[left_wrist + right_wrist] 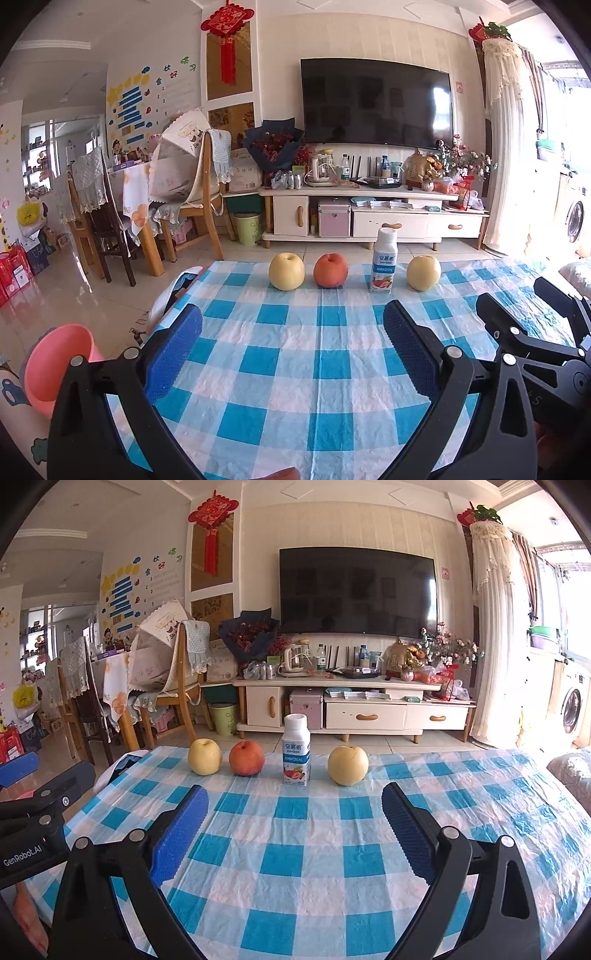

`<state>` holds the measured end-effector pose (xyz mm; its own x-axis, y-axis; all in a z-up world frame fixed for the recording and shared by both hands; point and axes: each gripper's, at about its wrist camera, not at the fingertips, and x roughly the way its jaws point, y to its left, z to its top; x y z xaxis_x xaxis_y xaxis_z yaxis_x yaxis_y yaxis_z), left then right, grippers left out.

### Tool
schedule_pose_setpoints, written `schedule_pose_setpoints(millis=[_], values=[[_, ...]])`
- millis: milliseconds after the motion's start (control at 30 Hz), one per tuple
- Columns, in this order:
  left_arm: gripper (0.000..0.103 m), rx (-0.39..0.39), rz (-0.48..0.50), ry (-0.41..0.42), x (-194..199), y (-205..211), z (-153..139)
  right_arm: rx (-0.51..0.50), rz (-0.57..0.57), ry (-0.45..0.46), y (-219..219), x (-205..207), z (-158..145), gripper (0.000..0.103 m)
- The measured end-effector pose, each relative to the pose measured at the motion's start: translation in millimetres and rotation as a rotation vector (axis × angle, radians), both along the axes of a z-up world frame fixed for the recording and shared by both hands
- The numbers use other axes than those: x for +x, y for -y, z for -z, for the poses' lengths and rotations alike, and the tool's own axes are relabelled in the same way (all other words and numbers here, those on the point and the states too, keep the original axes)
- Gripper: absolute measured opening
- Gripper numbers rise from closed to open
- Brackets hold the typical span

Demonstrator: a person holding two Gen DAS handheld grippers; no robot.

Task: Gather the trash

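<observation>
The yogurt bottle [296, 750] stands at the table's far edge between the red apple [246, 763] and the right pear [348, 765]; likely light, rigid, best pinched mid-body. Left gripper [291, 325] and right gripper [293, 808] hang wide open, empty

Bench under blue-and-white checked cloth [295, 853]: wide bare stretch between near edge and far row, nothing standing there. Far edge lined by four obstacles: pale yellow round fruit [204, 761], red-orange round fruit [246, 763] just beside it, white yogurt bottle with white cap [296, 750] upright, second pale yellow round fruit [348, 765] set apart by wider gap. Bench right half clear to edge. Left of bench: pink plastic bin [55, 365], mouth open upward, below bench level.
</observation>
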<state>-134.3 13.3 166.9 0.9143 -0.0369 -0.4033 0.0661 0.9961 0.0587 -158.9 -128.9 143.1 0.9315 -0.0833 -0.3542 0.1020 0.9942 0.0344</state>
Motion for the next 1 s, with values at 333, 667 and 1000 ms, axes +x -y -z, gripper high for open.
schedule_pose_setpoints(millis=[333, 667, 1000], values=[[0.099, 0.017, 0.019, 0.008, -4.7, 18.1, -4.5, 0.008, 0.046, 0.02, 18.3, -4.0, -2.2, 0.094], [0.099, 0.022, 0.025, 0.006, -5.0, 24.2, -4.6, -0.011, 0.064, 0.031, 21.5, -6.5, -3.8, 0.094], [0.099, 0.024, 0.026, -0.009, -2.7, 27.5, -0.9, -0.017, 0.07, 0.028, 21.1, -6.6, -4.5, 0.094]])
